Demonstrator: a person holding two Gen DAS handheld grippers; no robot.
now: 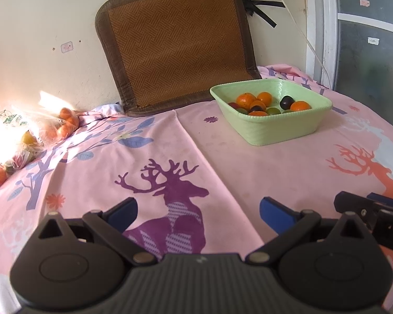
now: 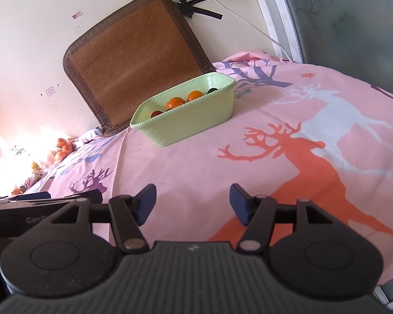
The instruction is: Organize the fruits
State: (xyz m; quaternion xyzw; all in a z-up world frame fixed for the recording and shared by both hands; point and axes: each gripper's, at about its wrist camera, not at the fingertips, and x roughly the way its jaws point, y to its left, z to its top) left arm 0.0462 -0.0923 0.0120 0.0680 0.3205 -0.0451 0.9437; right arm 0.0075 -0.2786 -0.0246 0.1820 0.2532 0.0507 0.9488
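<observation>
the left gripper [image 1: 197, 213] is seen from its own camera with its blue-padded jaws spread wide, nothing held between them. below it lies a pink bedsheet [image 1: 249, 162] printed with a purple deer [image 1: 175, 209]. ahead and to the right of this gripper, well apart from it, a pale green plastic basket [image 1: 272, 128] sits on the sheet. inside it are several oranges [image 1: 246, 99], dark plums [image 1: 287, 102] and small green fruits [image 1: 273, 110], piled together. far off to the left, a plastic bag of fruit [image 1: 15, 136] is washed out by bright sunlight, with loose tangerines [image 1: 68, 123] beside it against the wall. a brown woven mat [image 1: 175, 44] is propped against the wall just behind the basket.

the right gripper [image 2: 192, 202] is likewise parted wide and empty, held over the sheet beside an orange deer print [image 2: 306, 162]. from it the basket [image 2: 186, 128] is ahead and slightly left. the other gripper's black body is seen at its left edge.
</observation>
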